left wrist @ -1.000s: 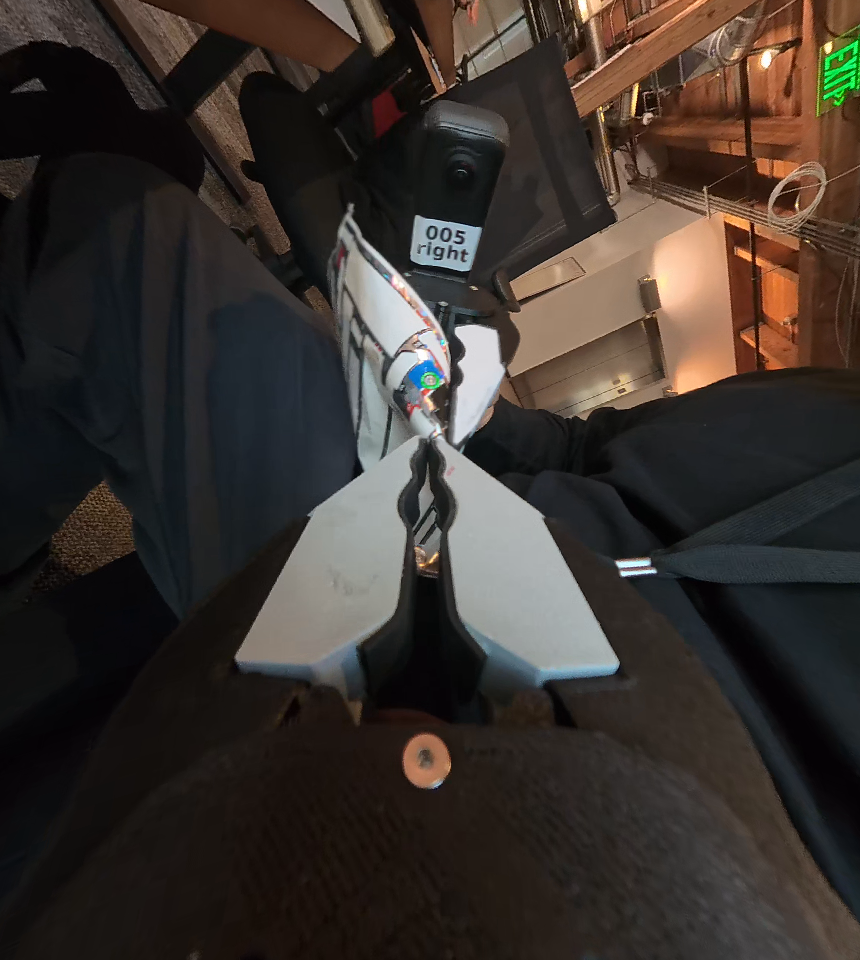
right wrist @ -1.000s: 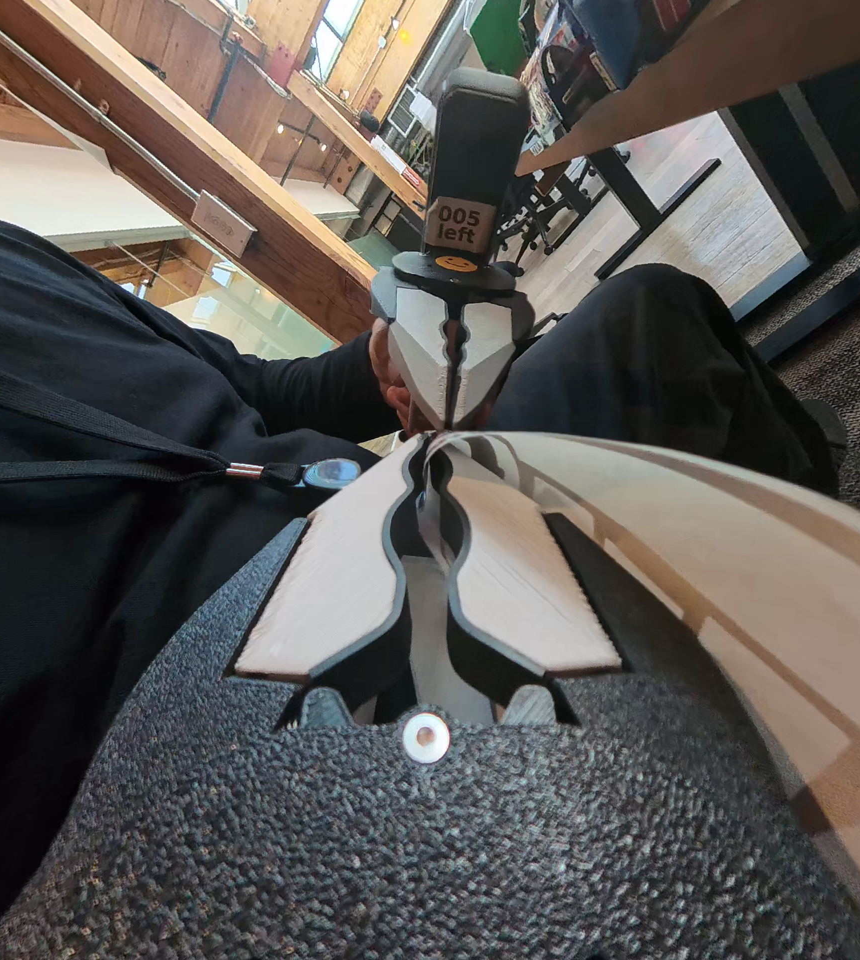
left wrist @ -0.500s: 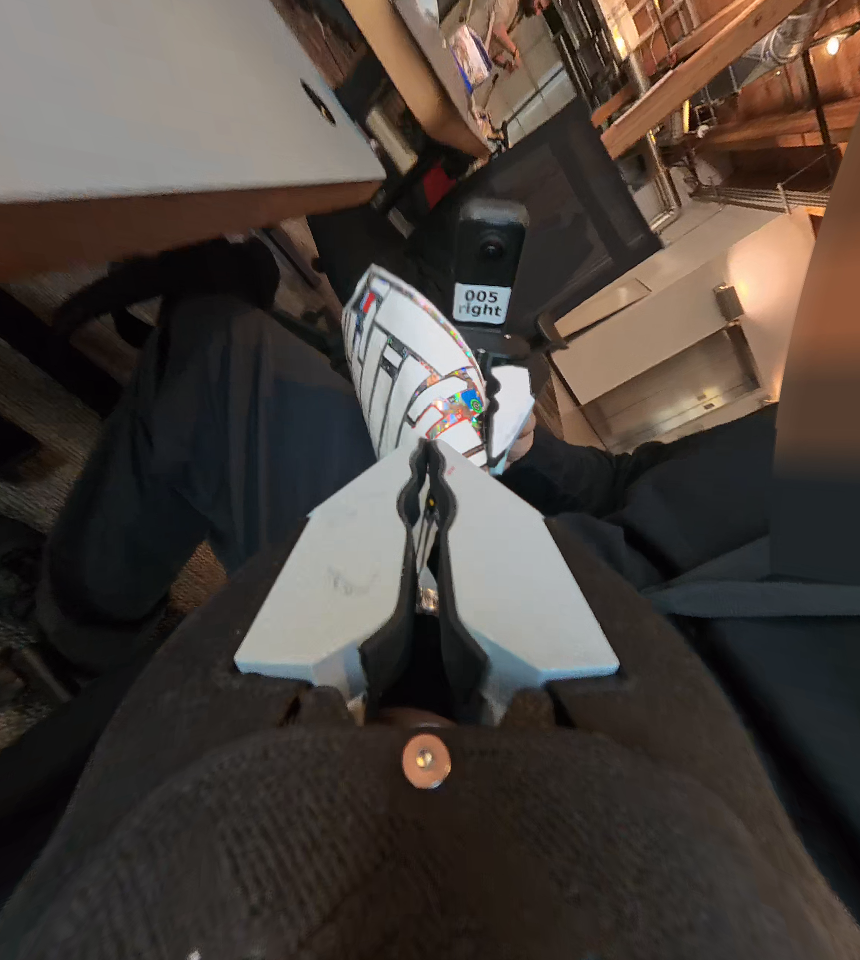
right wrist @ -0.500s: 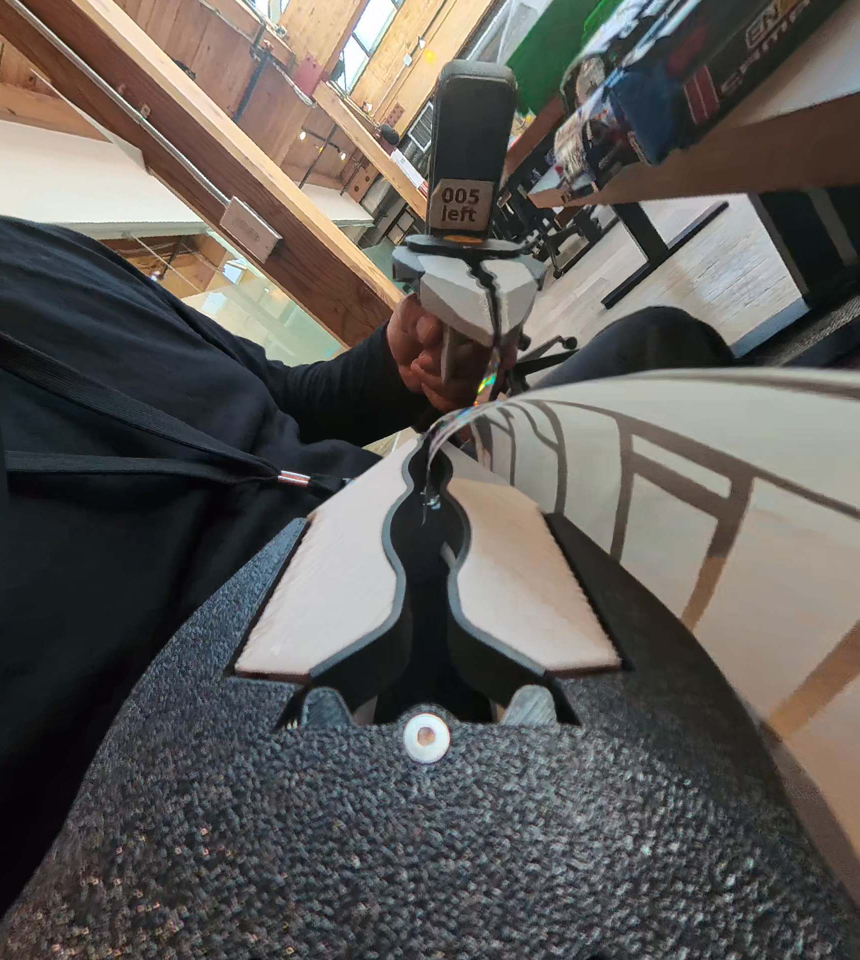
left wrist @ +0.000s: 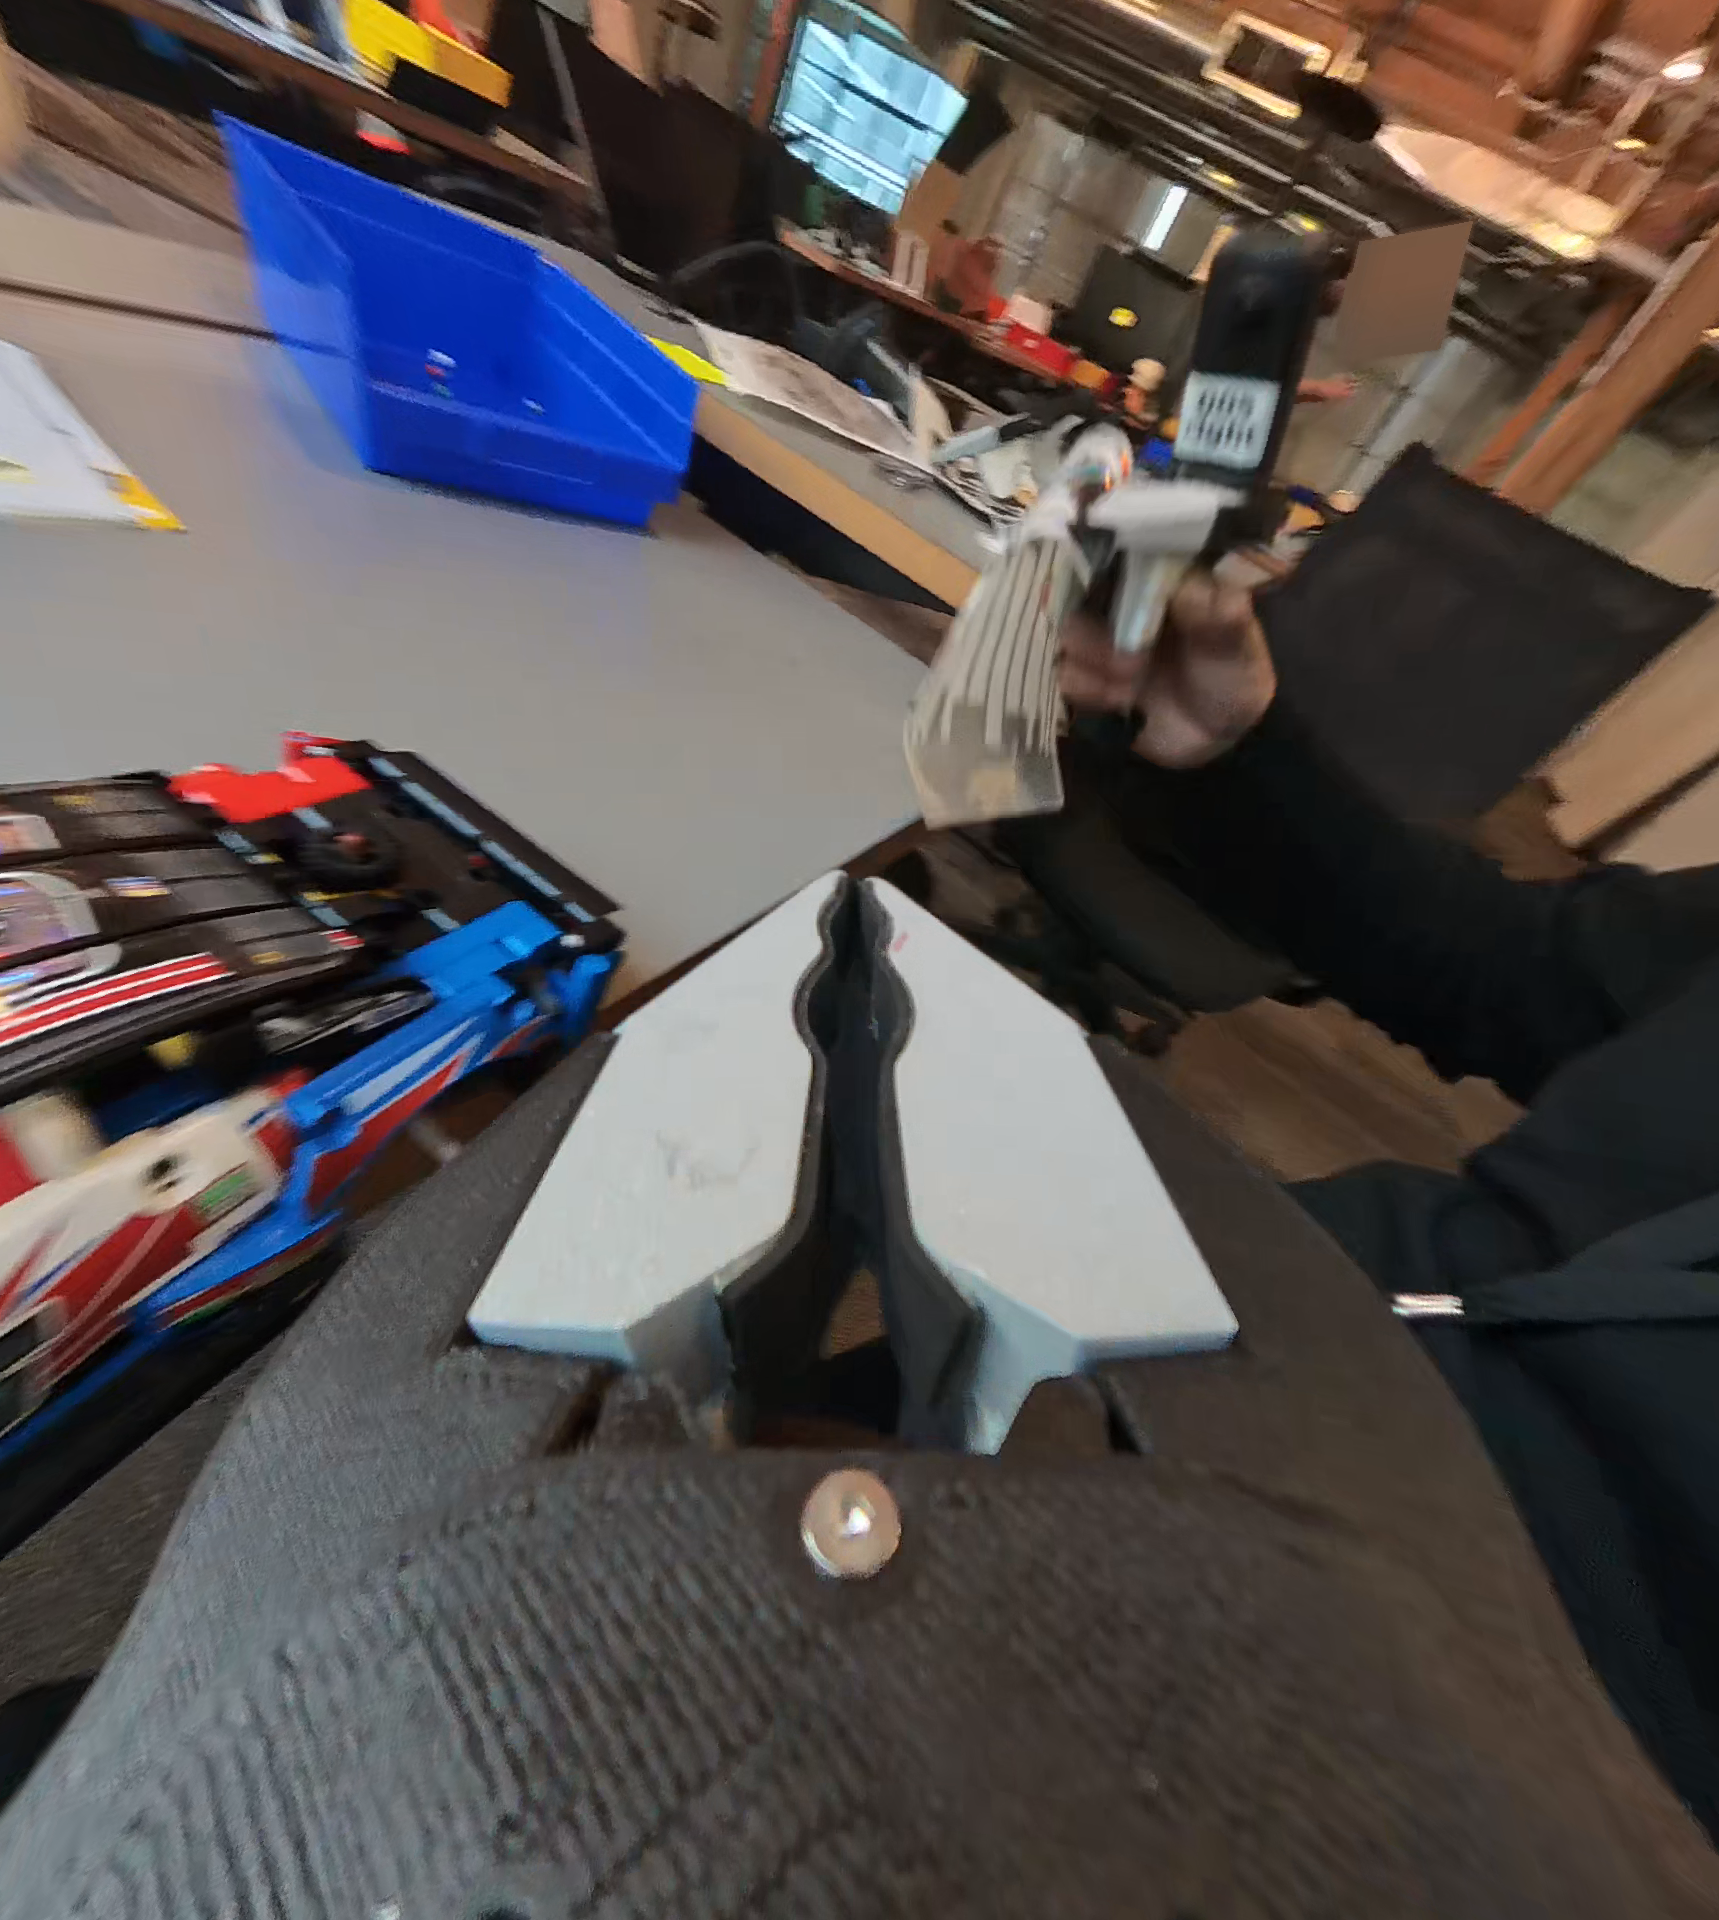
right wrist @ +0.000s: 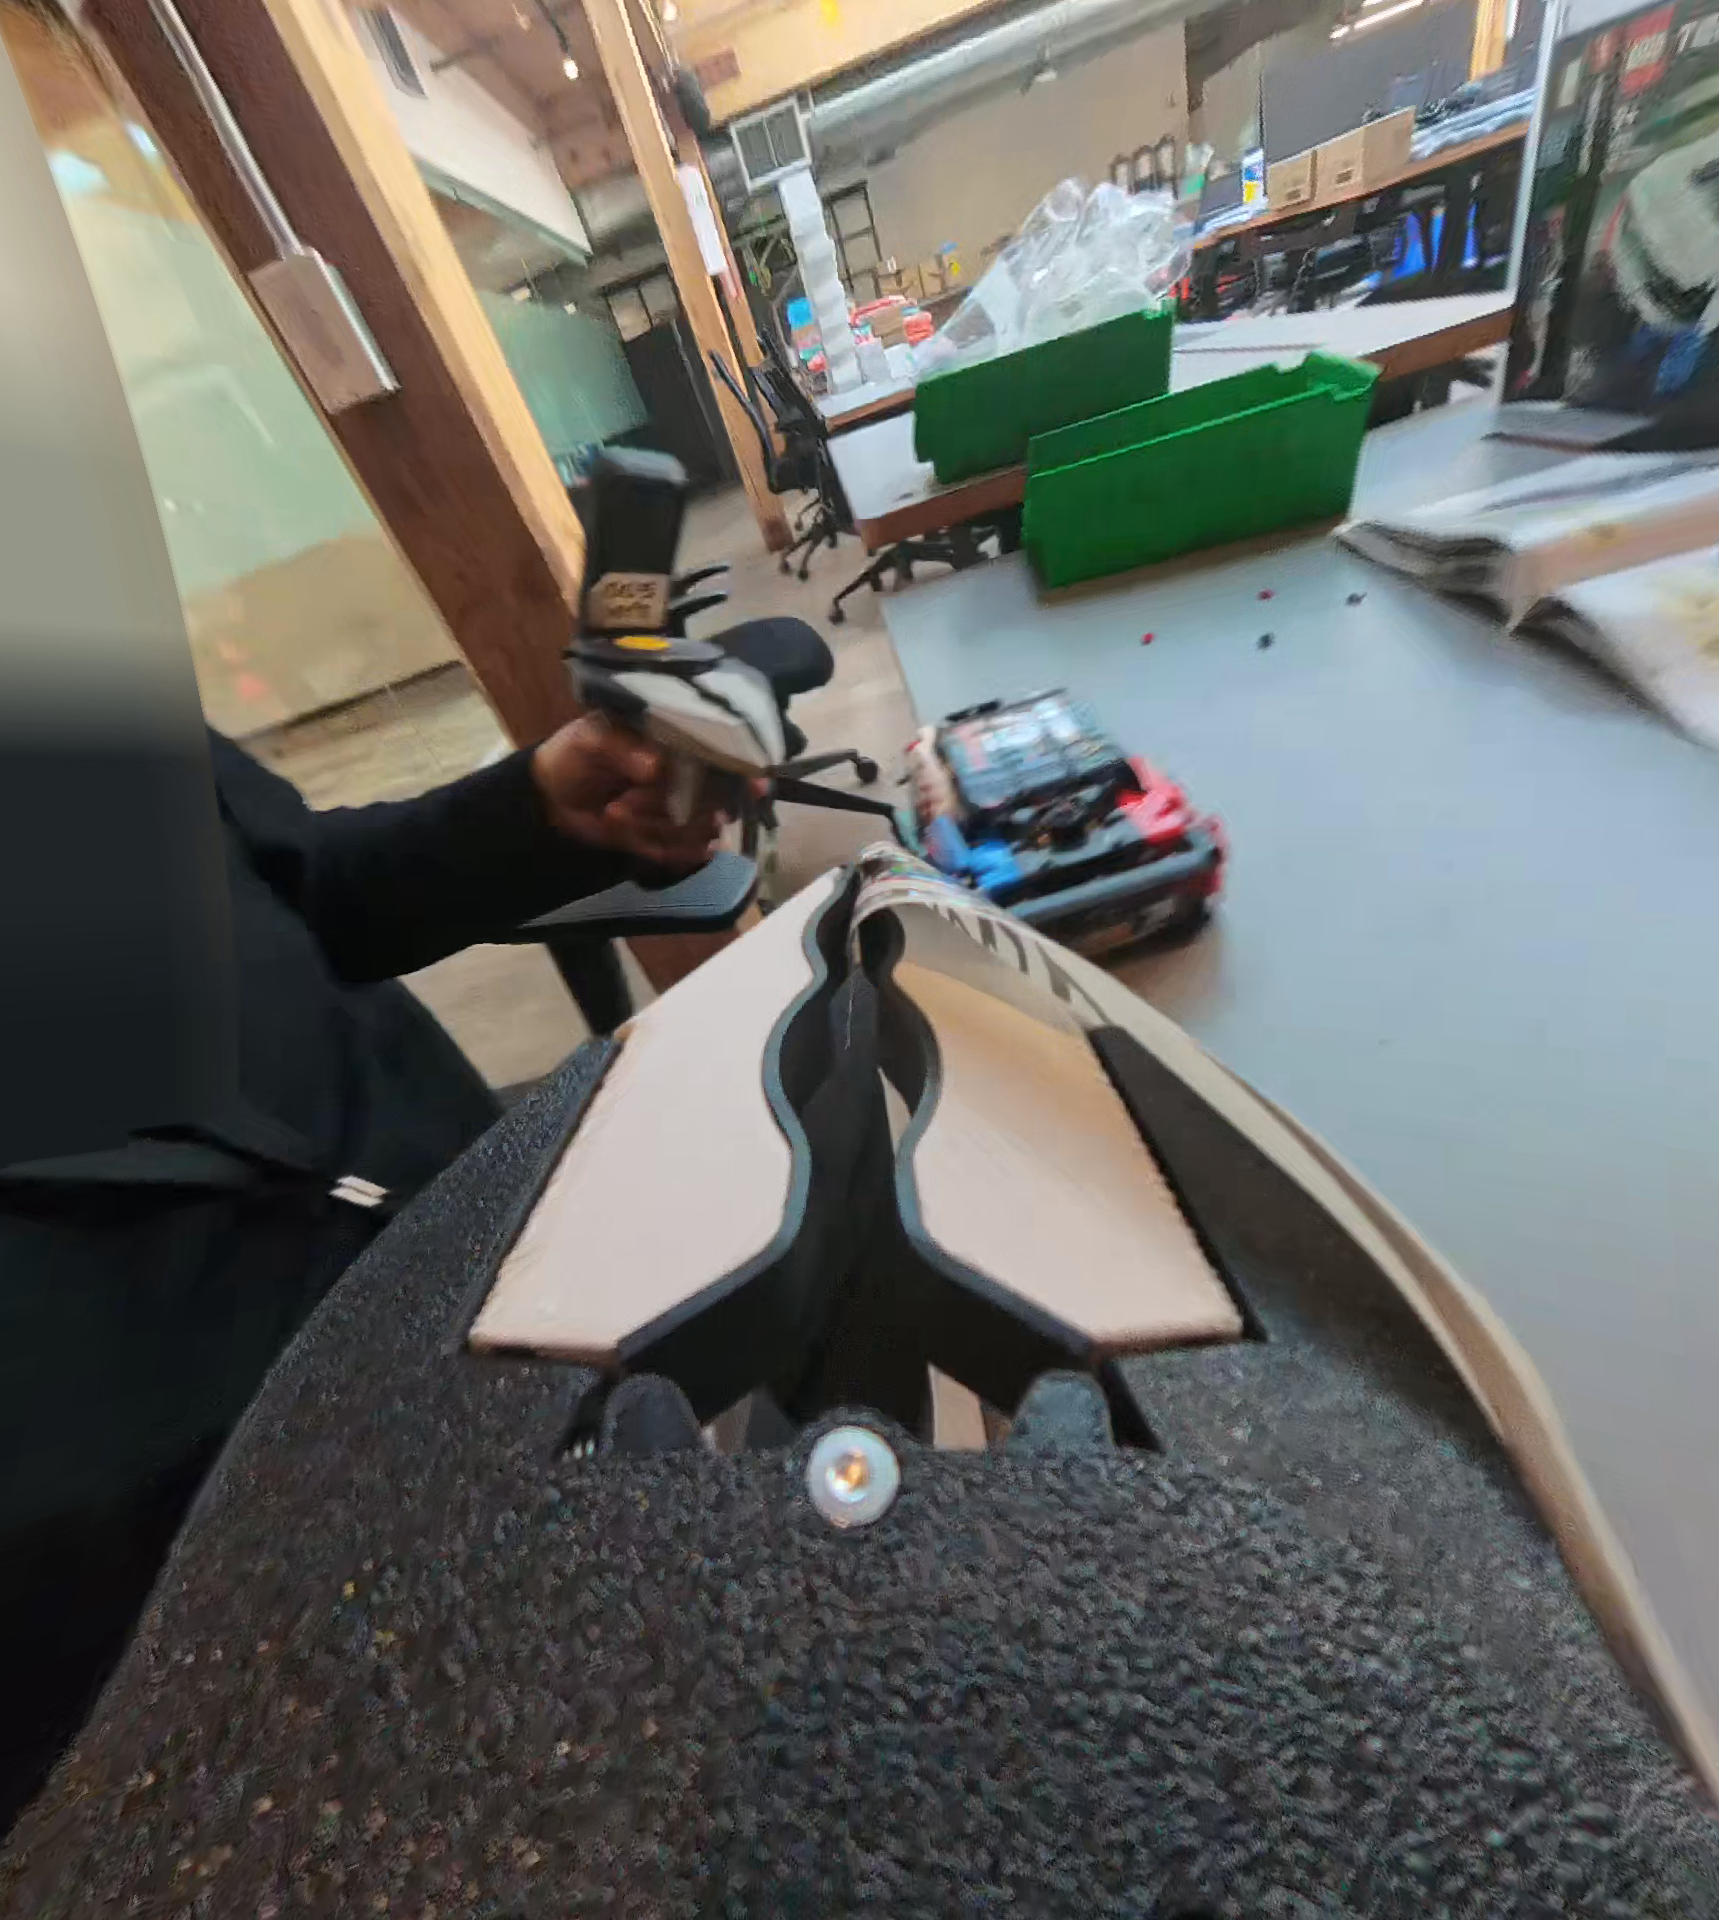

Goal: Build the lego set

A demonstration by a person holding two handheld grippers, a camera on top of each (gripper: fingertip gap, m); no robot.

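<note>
Resting on your grey worktop (right wrist: 1457, 935), the blue, red and black lego car (right wrist: 1063, 821) sits near its edge.
Your right hand-held gripper (right wrist: 860, 914) pinches a curled white sticker sheet (right wrist: 1000, 961); your left hand-held gripper (left wrist: 850, 904) is closed, empty.

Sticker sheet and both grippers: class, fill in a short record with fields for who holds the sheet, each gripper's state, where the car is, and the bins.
sheet: sticker sheet, hanging from the right gripper, above the table edge
right gripper: shut on sheet
left gripper: shut, empty
car: lego car on the grey table, near its edge
bins: blue bin; green bins
</note>
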